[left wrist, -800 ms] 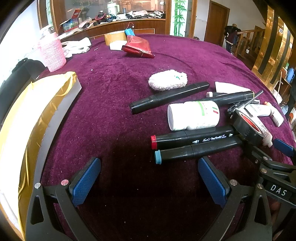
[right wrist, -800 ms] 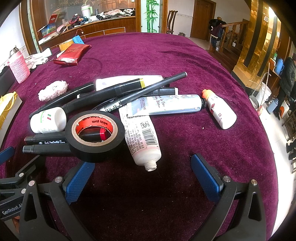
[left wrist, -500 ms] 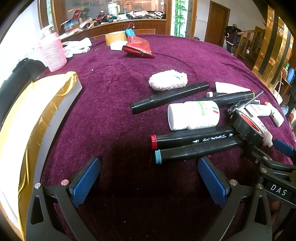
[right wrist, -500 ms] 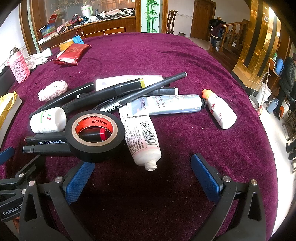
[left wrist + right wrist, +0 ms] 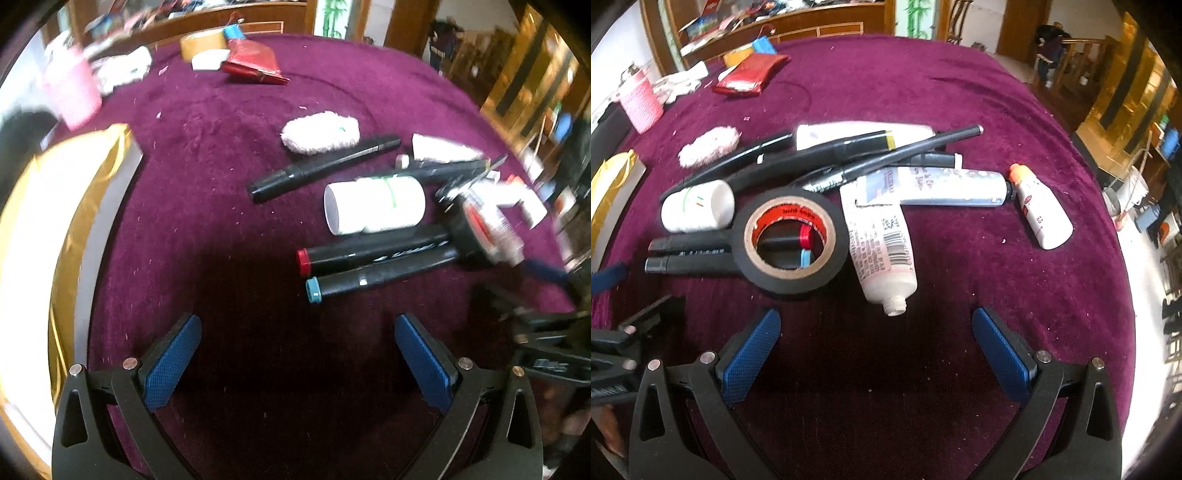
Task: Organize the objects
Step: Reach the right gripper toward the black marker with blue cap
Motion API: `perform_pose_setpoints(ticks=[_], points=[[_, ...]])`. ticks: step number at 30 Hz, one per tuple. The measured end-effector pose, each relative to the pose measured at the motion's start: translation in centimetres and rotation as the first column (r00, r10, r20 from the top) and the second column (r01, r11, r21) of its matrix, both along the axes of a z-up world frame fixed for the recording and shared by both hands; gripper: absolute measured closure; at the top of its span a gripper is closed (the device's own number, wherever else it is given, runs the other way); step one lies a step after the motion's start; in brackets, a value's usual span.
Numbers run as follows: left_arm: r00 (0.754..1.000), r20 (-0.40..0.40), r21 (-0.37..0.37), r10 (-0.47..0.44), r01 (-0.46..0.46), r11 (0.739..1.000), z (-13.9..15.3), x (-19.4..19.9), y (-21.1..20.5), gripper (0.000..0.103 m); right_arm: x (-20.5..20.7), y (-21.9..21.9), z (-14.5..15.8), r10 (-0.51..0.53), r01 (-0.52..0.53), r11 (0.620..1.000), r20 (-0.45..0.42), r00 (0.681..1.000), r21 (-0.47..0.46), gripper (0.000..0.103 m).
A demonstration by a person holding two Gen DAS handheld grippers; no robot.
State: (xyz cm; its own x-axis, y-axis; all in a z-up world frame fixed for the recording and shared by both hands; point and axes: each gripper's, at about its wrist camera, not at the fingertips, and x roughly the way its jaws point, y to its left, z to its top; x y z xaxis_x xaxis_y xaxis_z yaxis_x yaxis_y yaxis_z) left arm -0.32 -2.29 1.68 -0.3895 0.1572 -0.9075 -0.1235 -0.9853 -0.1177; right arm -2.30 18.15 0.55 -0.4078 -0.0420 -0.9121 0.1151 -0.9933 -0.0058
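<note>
1. Left gripper [image 5: 297,347]: jaws spread wide, nothing between them, above bare purple desk [image 5: 207,206].
2. Right gripper [image 5: 876,343]: jaws spread wide, empty, just short of the clutter.
3. Black tape roll [image 5: 790,242] rests on the ends of two black markers [image 5: 690,254], beside a white bottle [image 5: 696,206].
4. An uncapped white tube [image 5: 882,247] lies touching the roll's right side.
</note>
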Motion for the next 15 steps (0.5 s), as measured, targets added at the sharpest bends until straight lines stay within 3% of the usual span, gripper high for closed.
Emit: perform_pose_setpoints(ticks=[4,6,8,9,10,11,12,13,15], points=[[0.996,-0.083,0.010,-0.020,0.021,1.000,2.6,0.8,-0.9,0.002,0.1,1.1,1.6,-0.074,0.073,0.996,0.025,0.997,0.044,0.000],[0.988,-0.143,-0.028,-0.052,0.048,0.998,4.2,0.8,-0.9,0.002,0.9,2.2,4.9,-0.123,0.124,0.992,-0.067,0.990,0.013,0.000],[0.981,-0.175,-0.039,-0.084,0.078,0.996,5.1,0.4,-0.8,0.002,2.5,2.8,8.2,-0.138,0.134,0.990,-0.221,0.965,-0.034,0.000],[0.977,-0.184,-0.044,-0.105,0.099,0.994,5.4,-0.1,-0.6,0.002,3.6,3.4,9.6,-0.145,0.118,0.987,-0.305,0.941,-0.105,0.000],[0.975,-0.186,-0.053,-0.122,0.114,0.992,5.4,-0.6,-0.5,0.002,3.8,3.8,9.7,-0.146,0.096,0.981,-0.309,0.940,-0.171,0.000],[0.973,-0.182,-0.065,-0.140,0.130,0.989,5.3,-1.1,-0.3,0.002,3.3,4.2,8.8,-0.135,0.083,0.971,-0.229,0.964,-0.224,0.000],[0.971,-0.175,-0.077,-0.164,0.153,0.985,5.0,-1.5,0.1,0.002,2.3,4.4,7.0,-0.136,0.116,0.974,-0.091,0.987,-0.195,0.000],[0.967,-0.170,-0.082,-0.190,0.178,0.981,4.6,-1.9,0.4,0.002,1.7,4.4,5.6,-0.160,0.157,0.975,-0.010,0.987,-0.155,0.001],[0.959,-0.148,-0.081,-0.241,0.231,0.969,3.5,-2.2,1.3,0.002,2.2,5.4,3.9,-0.217,0.220,0.962,0.038,0.975,-0.160,0.011]])
